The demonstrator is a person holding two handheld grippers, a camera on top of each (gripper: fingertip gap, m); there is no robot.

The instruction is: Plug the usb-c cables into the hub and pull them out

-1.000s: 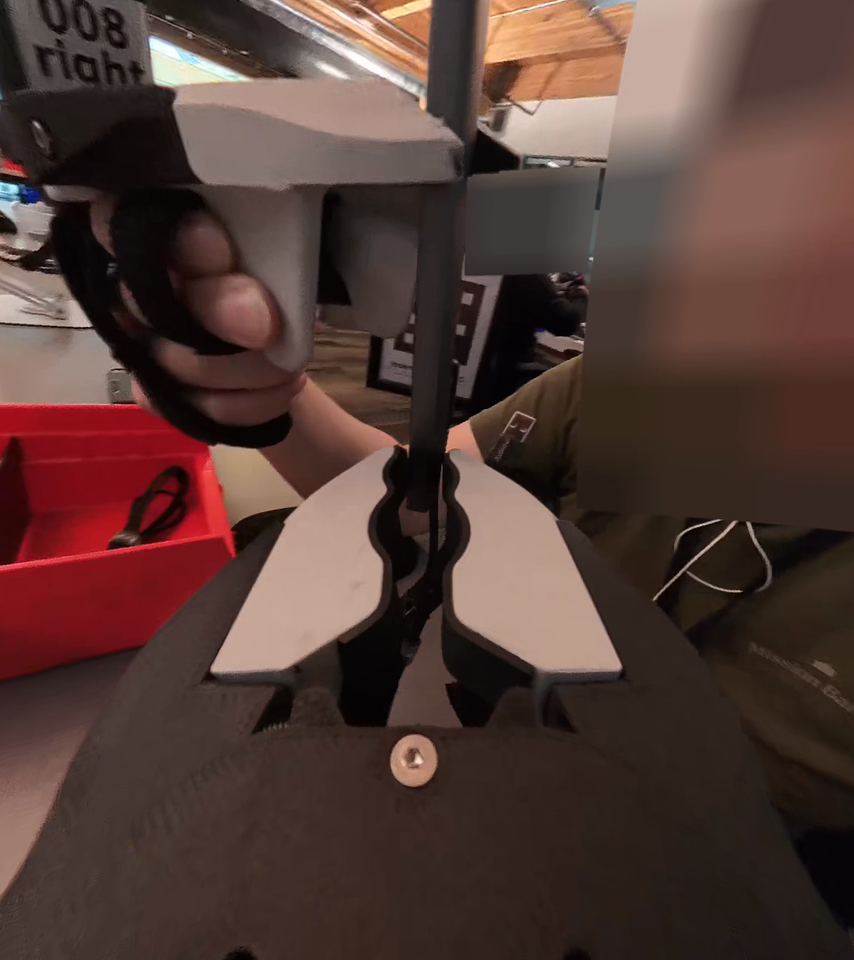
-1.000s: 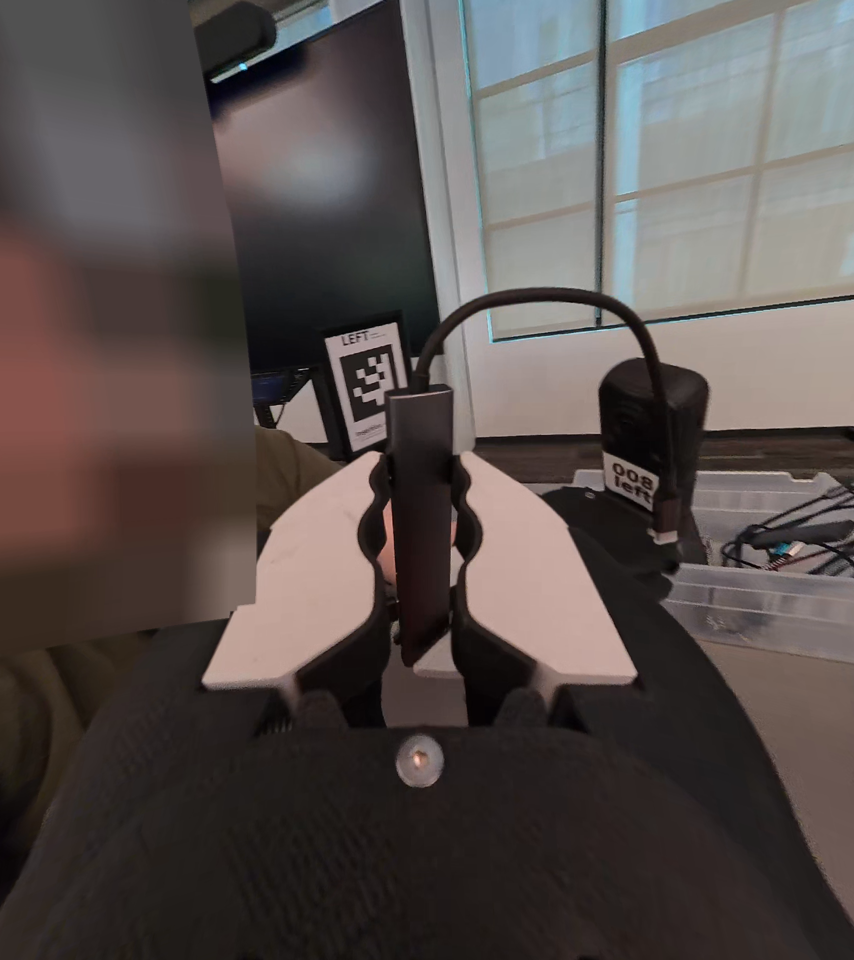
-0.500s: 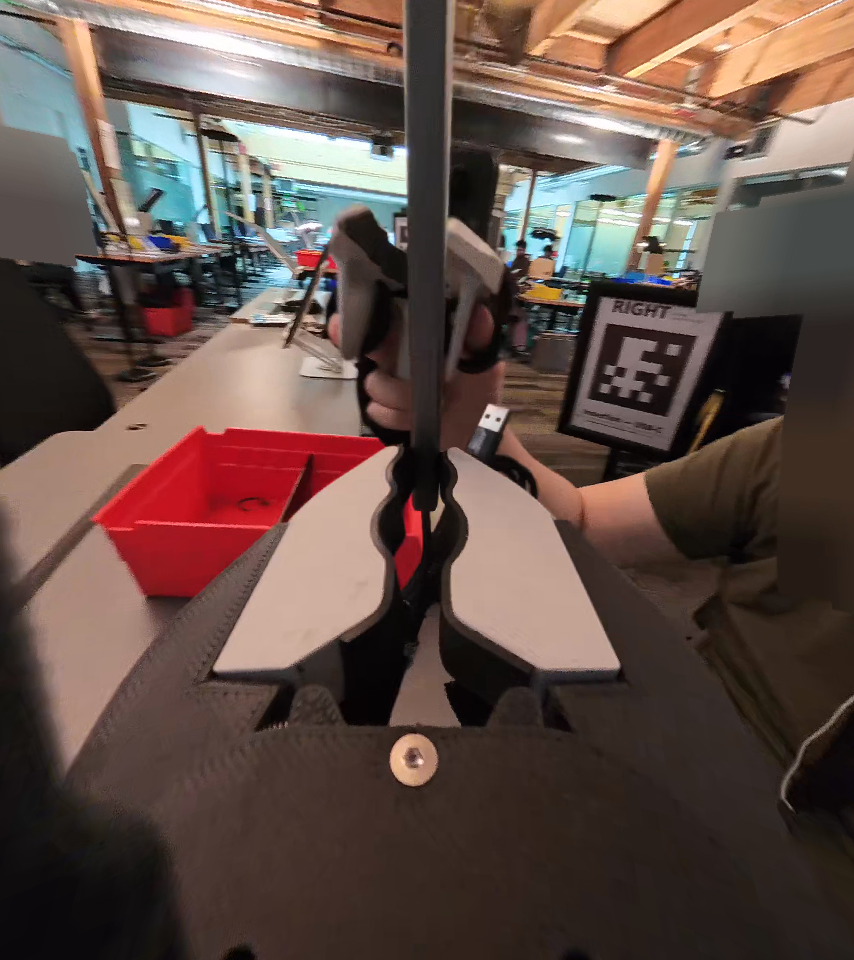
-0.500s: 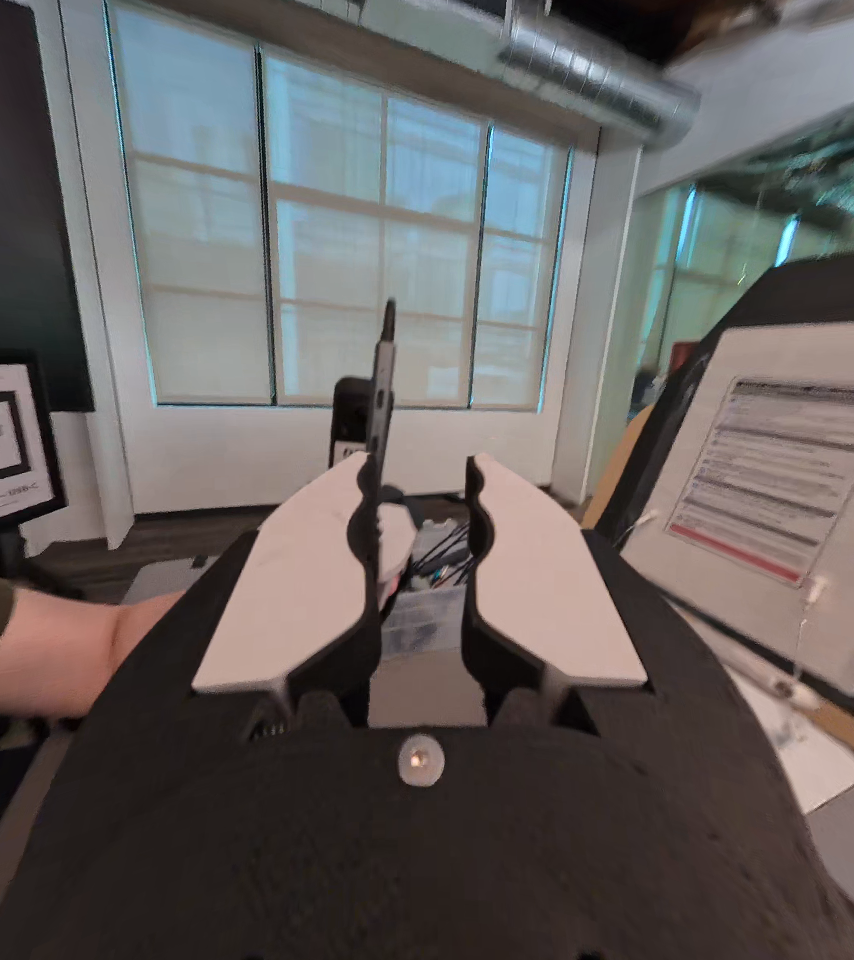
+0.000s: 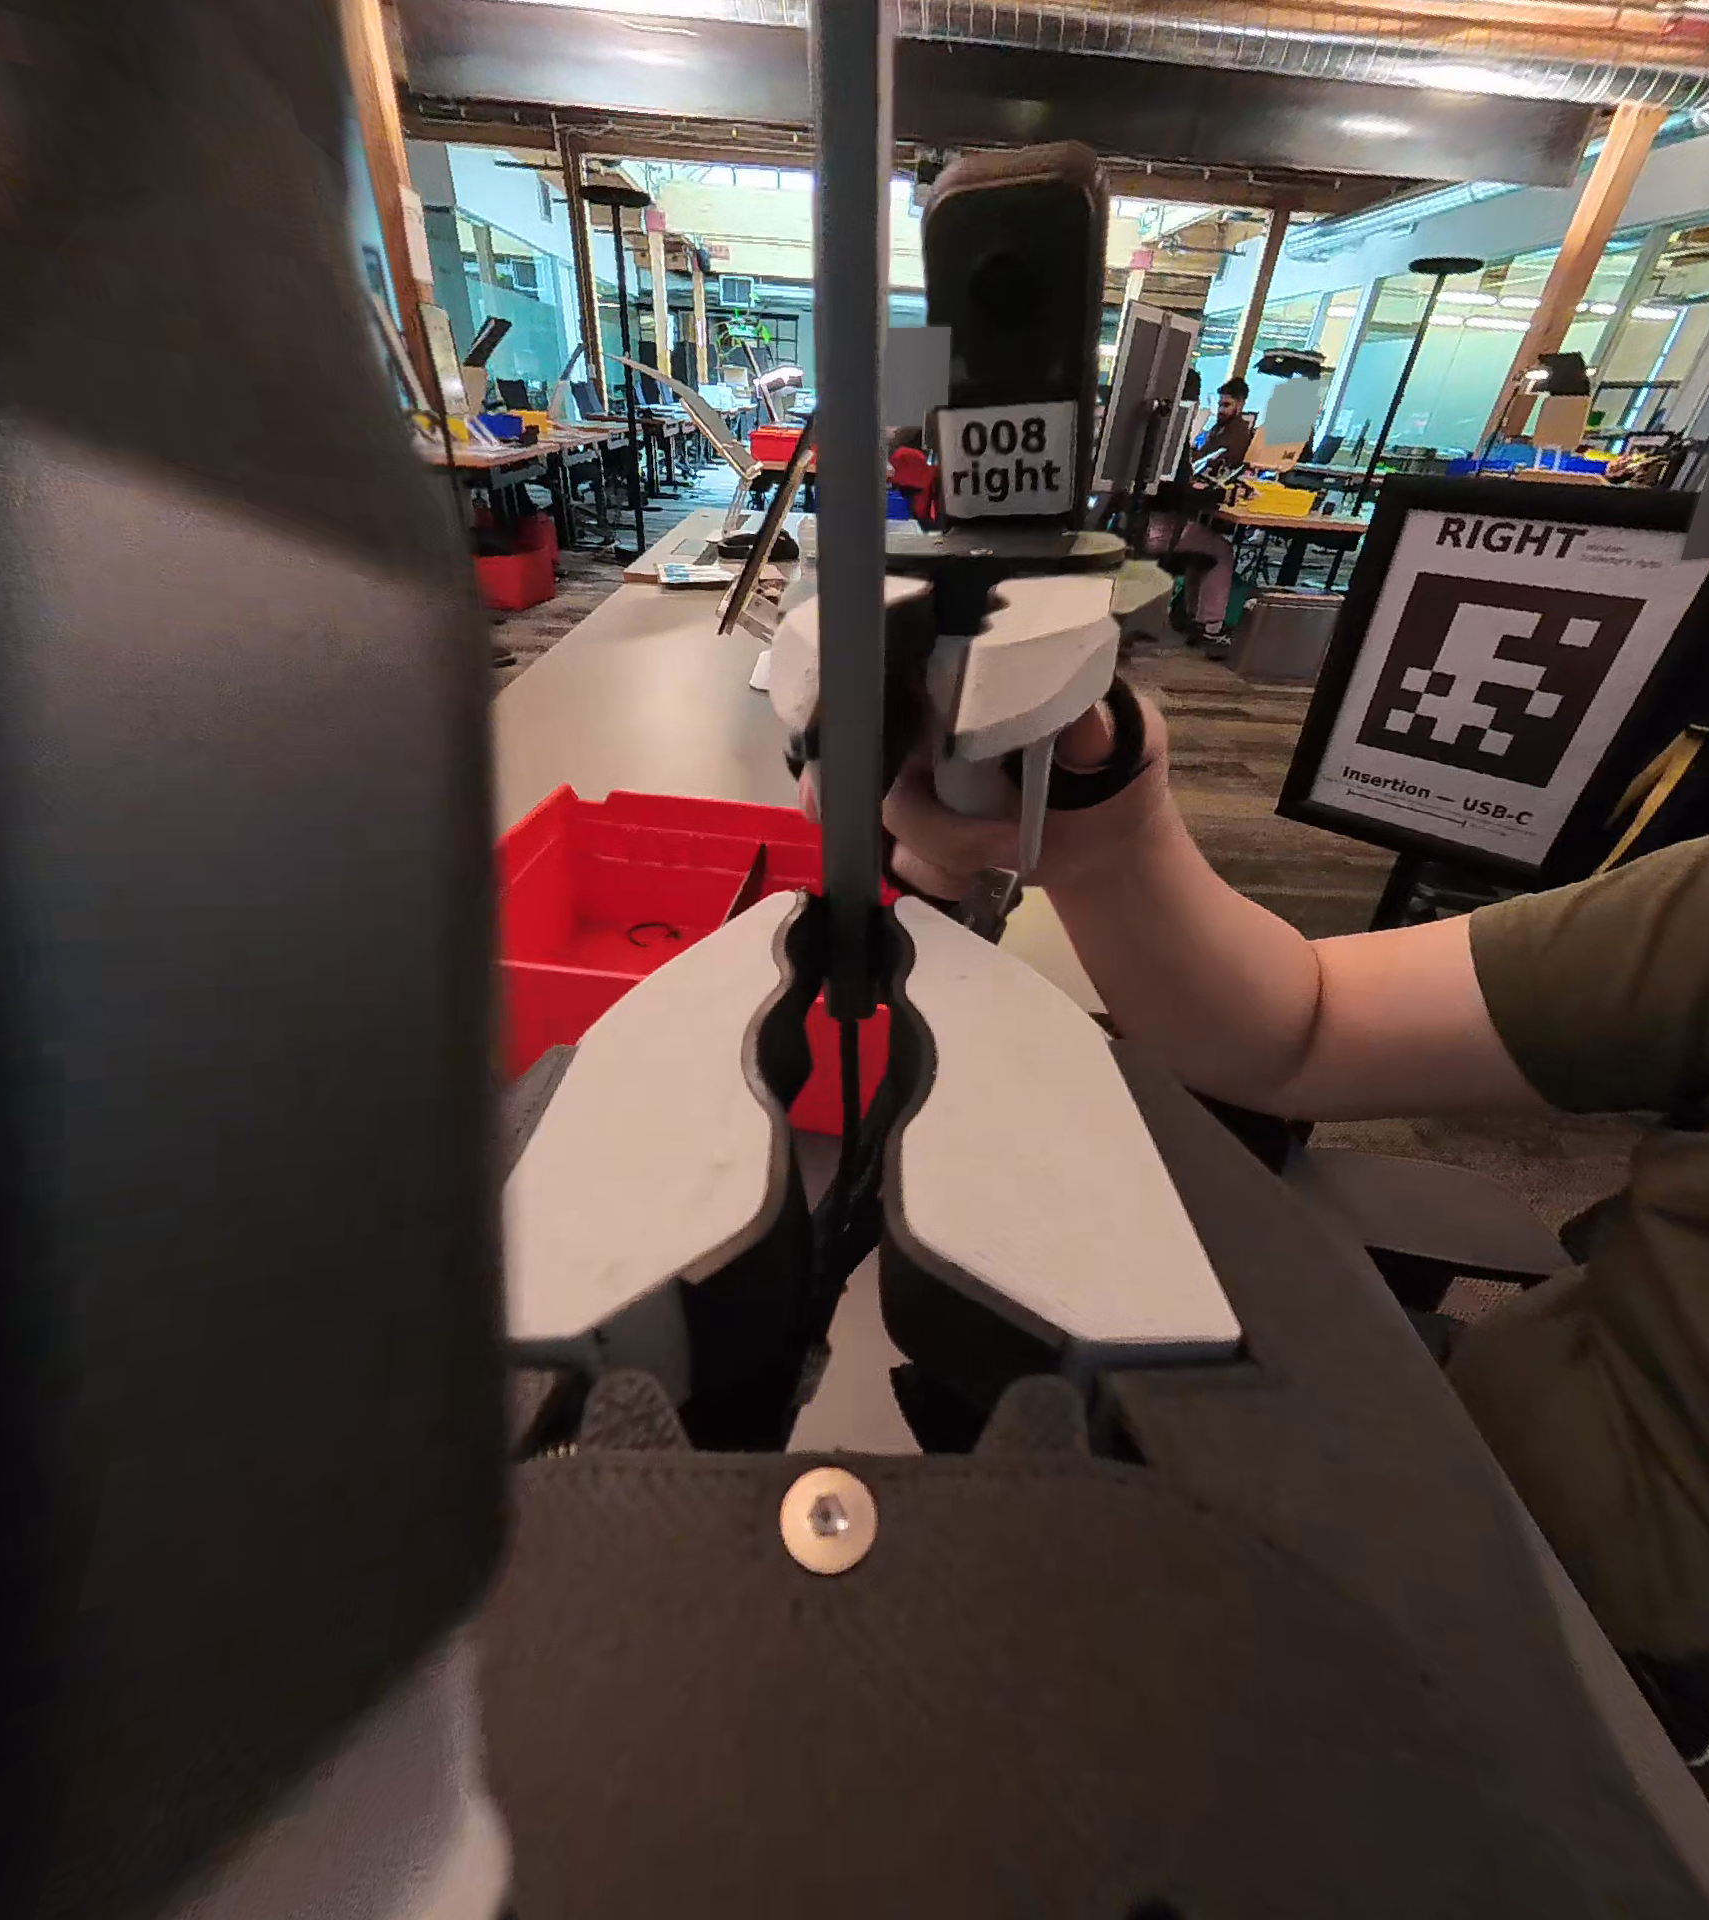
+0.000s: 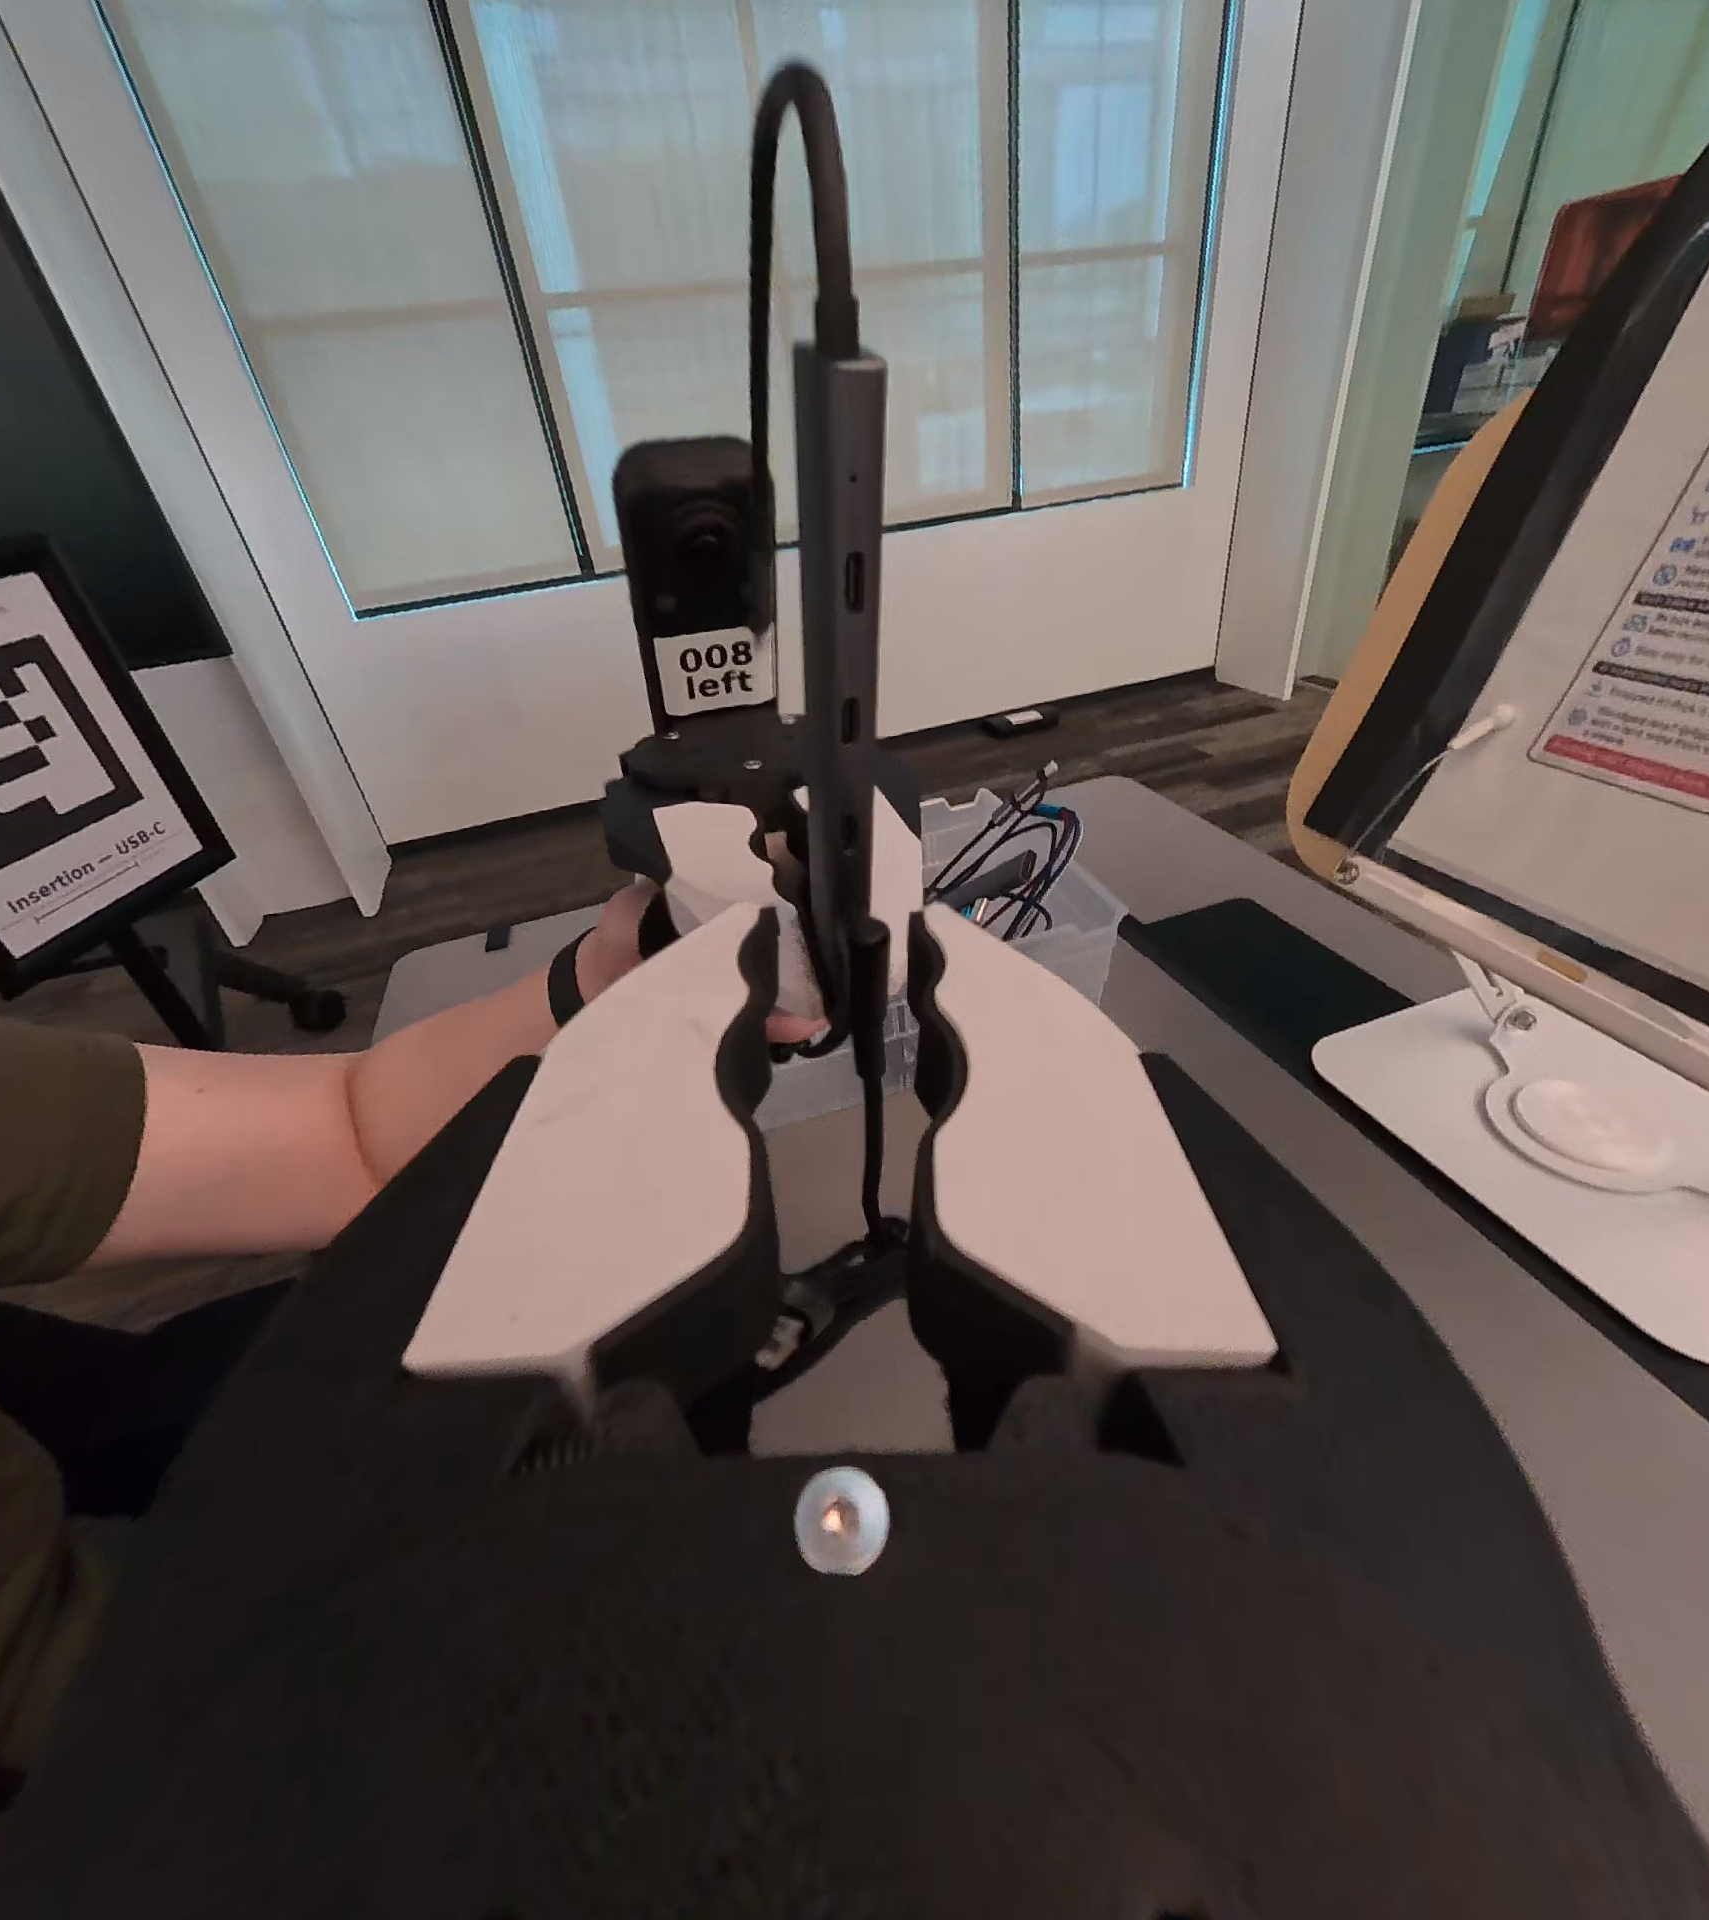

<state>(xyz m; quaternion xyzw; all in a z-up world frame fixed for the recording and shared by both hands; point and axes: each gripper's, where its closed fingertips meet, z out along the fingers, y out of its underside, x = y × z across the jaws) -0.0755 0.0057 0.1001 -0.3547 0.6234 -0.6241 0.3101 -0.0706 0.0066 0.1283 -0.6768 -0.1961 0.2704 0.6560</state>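
Two tongs face each other above the tabletop — left tongs clamp the upright grey USB hub; right tongs stand open around a plugged-in black USB-C cable.

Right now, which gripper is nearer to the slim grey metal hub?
Left. The left gripper clamps the grey hub; the right gripper is open near its lower end, not gripping.

The hub is dark grey metal with a black cable looping from its top; the gripper fingers are white edged in black; the bin is bright red; the sign bears a black-and-white checked marker; the sleeve is olive green.
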